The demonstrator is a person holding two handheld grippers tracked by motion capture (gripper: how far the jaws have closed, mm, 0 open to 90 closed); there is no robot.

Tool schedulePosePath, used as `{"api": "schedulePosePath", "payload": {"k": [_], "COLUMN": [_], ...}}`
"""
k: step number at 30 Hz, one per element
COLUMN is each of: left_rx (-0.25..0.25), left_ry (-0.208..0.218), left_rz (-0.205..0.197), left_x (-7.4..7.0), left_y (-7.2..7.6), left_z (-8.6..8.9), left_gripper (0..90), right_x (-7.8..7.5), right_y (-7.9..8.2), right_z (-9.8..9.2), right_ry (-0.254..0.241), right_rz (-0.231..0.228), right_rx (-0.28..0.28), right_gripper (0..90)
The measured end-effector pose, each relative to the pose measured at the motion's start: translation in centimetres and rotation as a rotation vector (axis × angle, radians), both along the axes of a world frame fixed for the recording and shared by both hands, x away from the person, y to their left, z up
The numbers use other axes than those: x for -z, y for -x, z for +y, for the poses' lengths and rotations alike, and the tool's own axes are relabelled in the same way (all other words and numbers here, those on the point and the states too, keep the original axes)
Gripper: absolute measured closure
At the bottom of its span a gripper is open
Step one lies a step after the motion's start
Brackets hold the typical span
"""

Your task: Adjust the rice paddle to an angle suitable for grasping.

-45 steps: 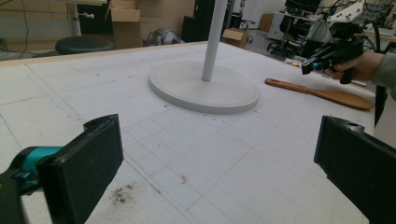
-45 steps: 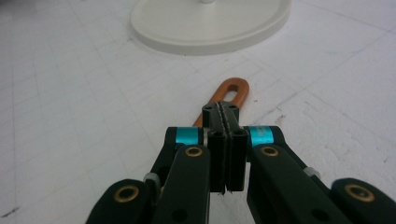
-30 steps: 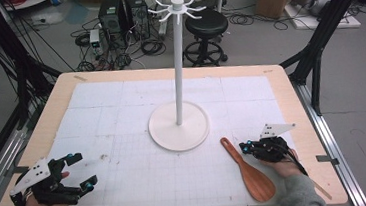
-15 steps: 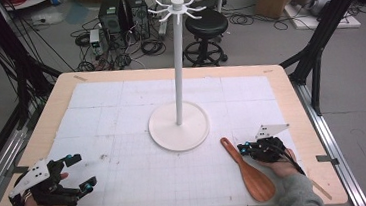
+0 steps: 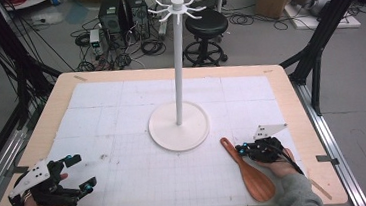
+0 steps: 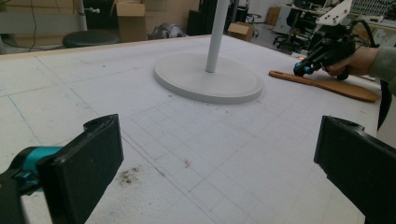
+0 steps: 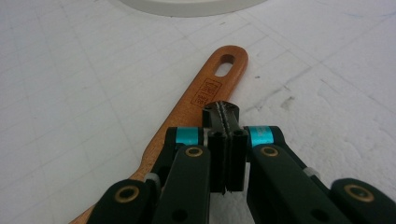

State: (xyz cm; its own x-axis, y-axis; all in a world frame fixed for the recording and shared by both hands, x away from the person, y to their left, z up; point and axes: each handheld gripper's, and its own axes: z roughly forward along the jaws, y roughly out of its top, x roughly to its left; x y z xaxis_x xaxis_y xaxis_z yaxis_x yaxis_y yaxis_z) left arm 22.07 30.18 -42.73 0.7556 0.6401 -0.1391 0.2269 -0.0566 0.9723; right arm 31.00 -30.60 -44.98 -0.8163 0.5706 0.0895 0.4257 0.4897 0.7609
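Item: wooden spatula (image 5: 249, 170), flat on bench (image 5: 127, 178) beside stand base (image 5: 178, 128). Probably light, stiff, smooth; best taken at handle. My right hand-held gripper (image 7: 224, 116) clenched, empty, above handle; left hand-held gripper (image 5: 76, 172) released.

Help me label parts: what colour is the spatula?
Reddish-brown wood spatula, clearest in the right gripper view.

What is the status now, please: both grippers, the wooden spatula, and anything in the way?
Left gripper open, fingers wide, nothing held. Right gripper shut, empty, at the wooden spatula handle. Spatula flat on table. White stand just beyond, not blocking.
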Motion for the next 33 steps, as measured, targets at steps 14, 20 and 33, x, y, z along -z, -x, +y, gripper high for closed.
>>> {"api": "schedulePosePath", "payload": {"k": [14,20,33], "left_rx": [-0.008,-0.008,-0.009], "left_ry": [-0.001,-0.001,-0.005], "left_rz": [0.001,0.002,0.007], "left_x": [0.0,0.0,0.1], "left_y": [0.2,0.2,0.1], "left_z": [0.2,0.2,0.1], "left_gripper": [1.9,1.9,1.9], "right_x": [-0.4,-0.7,-1.0], "right_y": [0.1,0.3,0.9], "right_z": [2.5,3.7,5.4], "right_ry": [0.037,0.070,0.097], "right_rz": [0.013,0.013,0.028], "right_rx": [-0.126,-0.176,-0.273], "right_gripper": [90.0,90.0,90.0]}}
